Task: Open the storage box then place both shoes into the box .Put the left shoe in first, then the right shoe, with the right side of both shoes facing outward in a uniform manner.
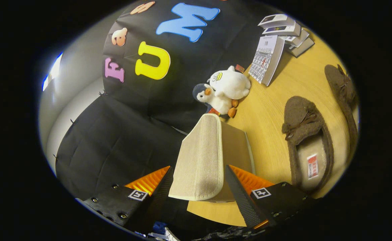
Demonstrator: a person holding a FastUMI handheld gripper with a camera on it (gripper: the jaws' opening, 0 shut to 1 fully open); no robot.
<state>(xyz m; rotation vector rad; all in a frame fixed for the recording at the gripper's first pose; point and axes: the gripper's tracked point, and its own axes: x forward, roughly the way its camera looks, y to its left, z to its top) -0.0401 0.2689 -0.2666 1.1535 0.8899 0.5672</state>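
A beige fabric storage box point(237, 144) stands on the wooden table point(269, 110), just ahead of my fingers. Its woven lid point(201, 157) is swung up on edge and sits between my two fingers. My gripper point(198, 189) is shut on the lid's rounded rim, one finger on each face. Beyond the box to the right lie two brown fuzzy slippers with bow laces. The nearer slipper point(304, 147) shows its pale lining and a red label. The farther slipper point(344, 97) lies past it near the table edge. The inside of the box is hidden by the lid.
Two plush toys, a white one point(231, 83) and a penguin point(212, 100), rest against the black cloth wall just beyond the box. A leaning booklet point(266, 60) and a stack of books point(286, 31) sit farther along the table.
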